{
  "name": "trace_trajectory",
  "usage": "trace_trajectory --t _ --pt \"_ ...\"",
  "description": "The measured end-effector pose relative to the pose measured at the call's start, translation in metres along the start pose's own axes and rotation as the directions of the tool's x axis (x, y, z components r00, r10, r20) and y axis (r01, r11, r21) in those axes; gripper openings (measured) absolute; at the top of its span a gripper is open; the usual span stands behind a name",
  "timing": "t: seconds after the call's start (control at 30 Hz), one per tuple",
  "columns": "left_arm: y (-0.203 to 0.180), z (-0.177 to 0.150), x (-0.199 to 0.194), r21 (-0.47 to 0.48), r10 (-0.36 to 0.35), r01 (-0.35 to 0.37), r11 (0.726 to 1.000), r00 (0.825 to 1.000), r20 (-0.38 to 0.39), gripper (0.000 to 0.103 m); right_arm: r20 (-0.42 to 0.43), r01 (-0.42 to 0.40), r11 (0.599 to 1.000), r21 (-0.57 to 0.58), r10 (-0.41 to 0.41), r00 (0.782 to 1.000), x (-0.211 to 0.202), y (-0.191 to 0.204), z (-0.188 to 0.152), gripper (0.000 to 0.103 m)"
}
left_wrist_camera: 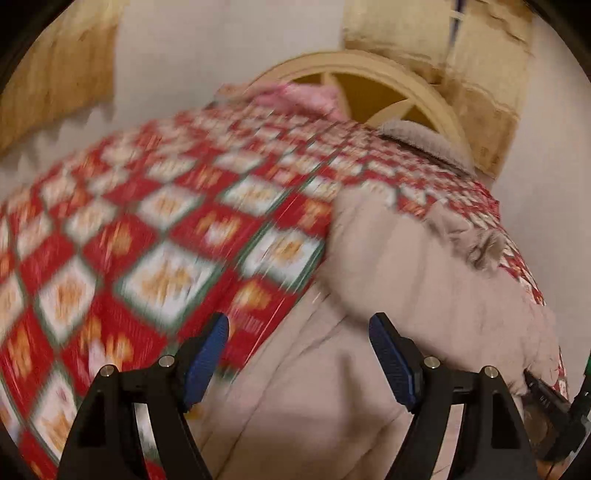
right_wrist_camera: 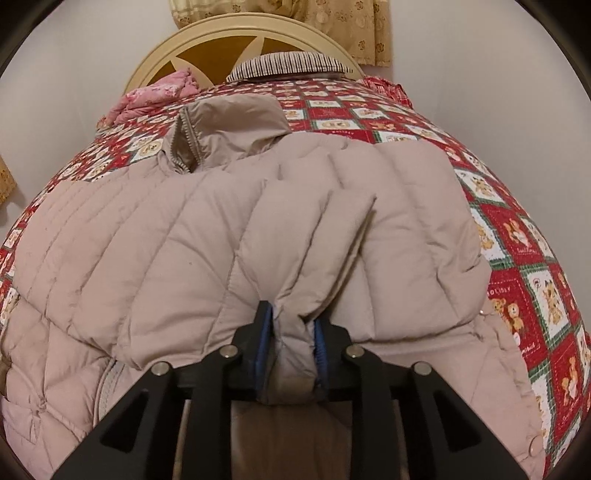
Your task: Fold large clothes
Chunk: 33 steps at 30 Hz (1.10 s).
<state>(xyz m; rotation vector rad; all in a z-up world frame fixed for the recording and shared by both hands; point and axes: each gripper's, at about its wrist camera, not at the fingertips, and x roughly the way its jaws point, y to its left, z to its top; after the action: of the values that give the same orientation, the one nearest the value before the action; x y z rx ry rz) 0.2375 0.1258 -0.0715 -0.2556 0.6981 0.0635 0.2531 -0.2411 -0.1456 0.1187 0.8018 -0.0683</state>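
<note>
A beige quilted down jacket lies spread on a bed, its collar and zipper toward the headboard. My right gripper is shut on a bunched fold of the jacket's near edge, and the fabric fills the gap between the blue pads. In the blurred left wrist view the same jacket lies at the right. My left gripper hangs open above the jacket's left edge with nothing between its fingers.
A red, white and green patchwork quilt covers the bed. At the far end stand a round cream headboard, a striped pillow and a pink cloth. Gold curtains hang on the wall behind.
</note>
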Motion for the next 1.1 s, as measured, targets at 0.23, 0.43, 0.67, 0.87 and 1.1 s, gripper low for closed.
trace_trajectory --t 0.23,0.43,0.67,0.87,1.1 --pt "-0.041 0.032 0.060 0.111 0.077 -0.071 0.991 0.995 -0.055 0.080 0.009 -0.019 0.999 0.028 0.019 1.000 -0.006 -0.004 -0.006 0.032" --pt "-0.022 -0.001 0.113 0.085 0.085 -0.071 0.994 0.981 -0.176 0.088 0.011 -0.060 0.997 0.043 0.060 0.998 -0.006 -0.008 -0.006 0.045" --pt "-0.009 -0.003 0.093 0.006 0.031 -0.031 1.000 0.993 -0.117 0.091 0.051 -0.078 0.990 0.116 0.073 0.996 -0.033 -0.018 -0.006 0.050" --pt "-0.015 0.003 0.067 -0.008 0.004 -0.004 1.000 1.000 0.029 0.091 0.154 -0.037 0.996 0.079 0.025 0.988 -0.080 -0.004 0.061 0.084" --pt "-0.013 0.006 0.063 -0.008 -0.054 0.054 0.998 0.997 0.056 0.091 -0.011 -0.071 0.980 0.184 0.074 0.997 -0.004 0.029 0.180 0.085"
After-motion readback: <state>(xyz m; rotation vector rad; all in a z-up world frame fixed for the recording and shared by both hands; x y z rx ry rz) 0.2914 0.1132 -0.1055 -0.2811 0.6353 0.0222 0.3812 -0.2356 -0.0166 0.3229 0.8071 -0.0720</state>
